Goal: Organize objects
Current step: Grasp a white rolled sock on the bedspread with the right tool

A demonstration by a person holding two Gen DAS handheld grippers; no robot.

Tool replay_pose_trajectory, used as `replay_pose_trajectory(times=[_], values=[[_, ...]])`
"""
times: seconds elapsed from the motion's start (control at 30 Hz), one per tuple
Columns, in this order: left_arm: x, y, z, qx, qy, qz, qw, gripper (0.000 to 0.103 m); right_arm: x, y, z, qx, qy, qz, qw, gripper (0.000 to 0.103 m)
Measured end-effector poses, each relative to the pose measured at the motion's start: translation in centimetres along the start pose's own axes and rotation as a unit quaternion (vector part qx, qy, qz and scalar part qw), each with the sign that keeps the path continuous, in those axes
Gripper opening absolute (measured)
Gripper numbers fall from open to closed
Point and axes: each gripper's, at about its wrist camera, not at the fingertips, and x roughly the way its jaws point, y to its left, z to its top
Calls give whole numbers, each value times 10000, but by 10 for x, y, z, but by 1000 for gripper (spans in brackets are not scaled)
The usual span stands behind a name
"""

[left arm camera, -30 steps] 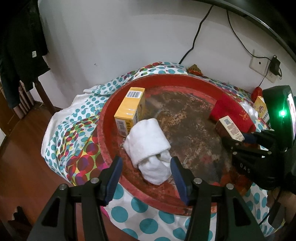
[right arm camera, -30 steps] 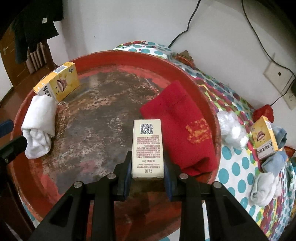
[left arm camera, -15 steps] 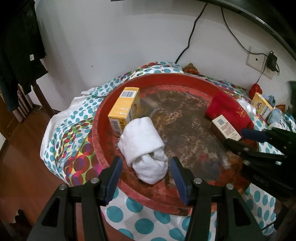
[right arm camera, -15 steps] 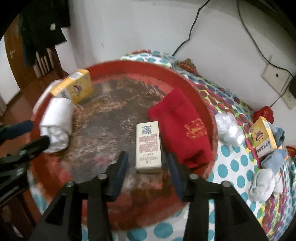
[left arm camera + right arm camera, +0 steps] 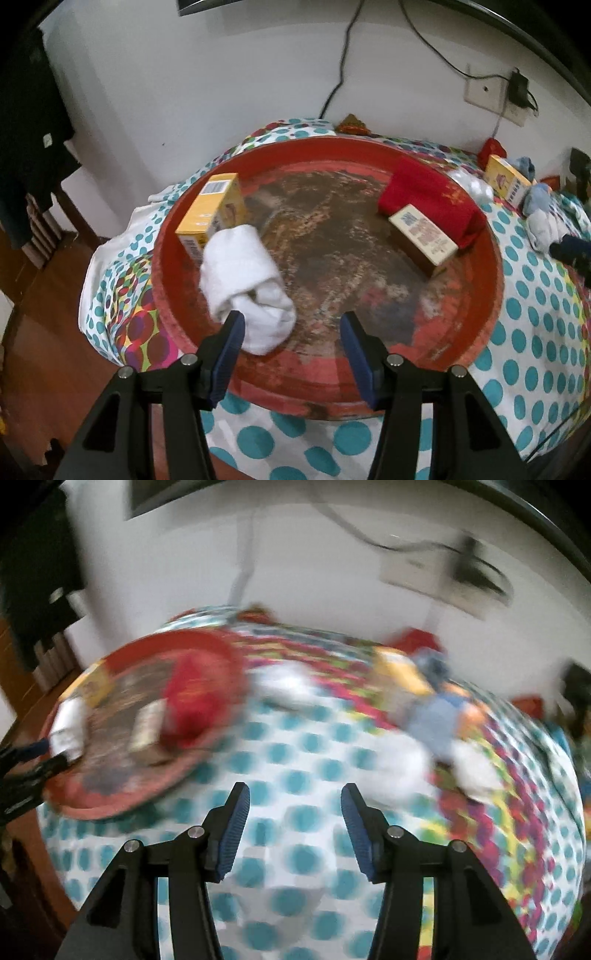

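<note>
A round red tray [image 5: 332, 391] holds a yellow box [image 5: 207, 214], a rolled white sock [image 5: 243, 273], a beige box [image 5: 421, 232] and a red sock [image 5: 428, 195]. My left gripper [image 5: 291, 332] hangs open over the tray's near rim, with the white sock just beyond its left finger and nothing between the pads. My right gripper [image 5: 295, 801] is over the dotted cloth to the right of the tray [image 5: 122, 805]. Its jaws are opening and nothing is between them. The right wrist view is blurred by motion.
A polka-dot cloth [image 5: 535, 332] covers the table. On it to the right lie another yellow box [image 5: 506, 181], blue and white socks [image 5: 543, 221] and a white bundle [image 5: 472, 184]. A wall with cables and a socket [image 5: 484, 88] stands behind, and wooden floor [image 5: 44, 295] is at the left.
My right gripper let go of the beige box, opened, and swung away to the right, off the tray and over the cloth. My left gripper shifted a little to the right past the white sock.
</note>
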Motion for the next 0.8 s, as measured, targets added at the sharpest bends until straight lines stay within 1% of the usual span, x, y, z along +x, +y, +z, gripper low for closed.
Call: replay_pose_trajectory(times=[0.17, 0.3, 0.37, 0.43, 0.5, 0.57, 0.63, 0.67, 0.7, 0.73, 0.77, 0.8], values=[[-3, -18, -2, 274, -40, -11, 9996, 55, 3, -74, -7, 505, 9, -456, 9977, 50], [-3, -34, -4, 438, 24, -85, 9990, 55, 18, -118, -10, 666, 96, -677, 9954, 50], [-6, -42, -4, 486, 13, -196, 9986, 55, 30, -135, -9, 698, 194, -686, 9950, 50], [-11, -52, -4, 585, -54, -251, 9980, 55, 40, -146, -8, 753, 271, -691, 9944, 50], [-15, -64, -3, 717, -101, -296, 9969, 55, 51, -156, -5, 831, 297, -609, 9942, 51], [-16, -75, -1, 803, -89, -300, 9963, 55, 59, -161, -3, 844, 298, -608, 9941, 57], [-18, -86, 2, 915, -141, -261, 9954, 55, 65, -164, 0, 854, 290, -556, 9944, 58], [-20, -94, 5, 951, -145, -181, 9952, 55, 68, -165, 2, 844, 277, -561, 9945, 58], [-25, -96, 7, 911, -193, -173, 9955, 55, 71, -167, 3, 832, 275, -551, 9946, 58], [-32, -99, 11, 854, -317, -255, 9955, 56, 73, -167, 4, 809, 258, -539, 9949, 58], [-39, -103, 15, 850, -435, -412, 9946, 60, 74, -168, 4, 785, 244, -532, 9952, 57], [-42, -108, 18, 887, -457, -507, 9937, 65, 75, -169, 4, 754, 221, -524, 9955, 56]])
